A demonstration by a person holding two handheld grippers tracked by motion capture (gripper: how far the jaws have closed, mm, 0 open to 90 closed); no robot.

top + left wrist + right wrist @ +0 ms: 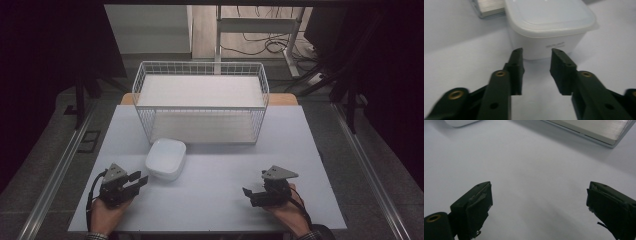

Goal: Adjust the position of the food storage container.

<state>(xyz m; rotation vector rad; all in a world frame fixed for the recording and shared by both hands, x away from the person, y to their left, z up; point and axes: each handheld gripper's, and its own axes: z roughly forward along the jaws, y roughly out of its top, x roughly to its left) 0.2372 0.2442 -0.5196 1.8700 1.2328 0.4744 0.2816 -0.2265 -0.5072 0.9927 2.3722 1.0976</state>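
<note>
Box [165, 159]: a white lidded plastic box, sitting flat on the surface [215, 200] just in front of the wire basket [200, 102], toward its left end. In the left gripper view the box [549, 27] stands directly ahead of the jaws, lid seated.

Left tool [134, 180]: aimed at the box's near side, close to it but not touching. The jaws stand narrowly apart with nothing between them. Right tool [247, 192]: well apart from the box, resting low over bare surface, jaws spread wide and empty, as its own view confirms [539, 207].

Risks, as judged:
- The left gap looks narrower than the box wall it faces. Advancing as it stands would push the box rather than grip it, sliding it toward the basket.
- The box looks light and smooth on a smooth surface; a one-sided contact may spin it.
- A pinch on the lid's overhanging rim alone could pop the lid or slip off.
- The basket's front wires stand just behind; a shove could jam the box against them.
</note>
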